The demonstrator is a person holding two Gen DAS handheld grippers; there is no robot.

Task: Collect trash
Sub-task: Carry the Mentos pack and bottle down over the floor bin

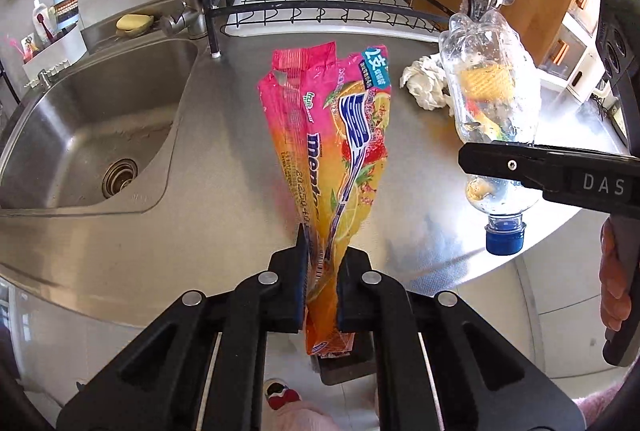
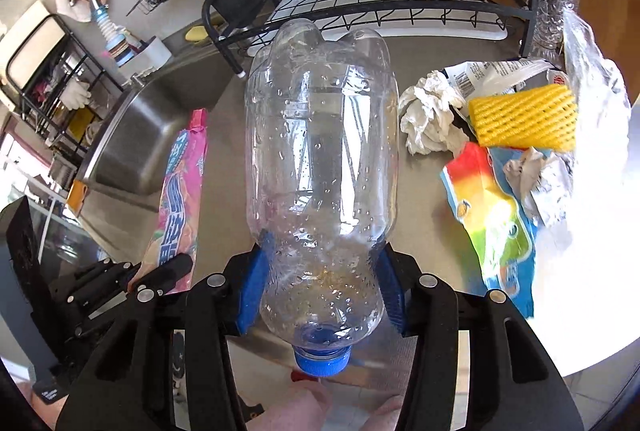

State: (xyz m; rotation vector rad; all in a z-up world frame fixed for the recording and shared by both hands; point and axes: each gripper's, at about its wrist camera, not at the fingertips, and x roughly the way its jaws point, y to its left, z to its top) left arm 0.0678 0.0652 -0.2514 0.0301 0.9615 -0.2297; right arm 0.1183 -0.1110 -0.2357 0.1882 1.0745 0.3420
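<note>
Fingers [image 1: 294, 295] of the left gripper [image 1: 322, 291] are nearly together, clamped on the lower end of a long pink-and-orange plastic candy wrapper [image 1: 324, 147] that stands up above the steel counter [image 1: 224, 159]. Blue-padded fingers [image 2: 252, 287] of the right gripper [image 2: 320, 291] sit about half apart, pressing both sides of a crushed clear plastic bottle [image 2: 320, 159] with a blue cap [image 2: 322, 361], held cap-down over the counter near a crumpled white tissue [image 2: 428, 115].
</note>
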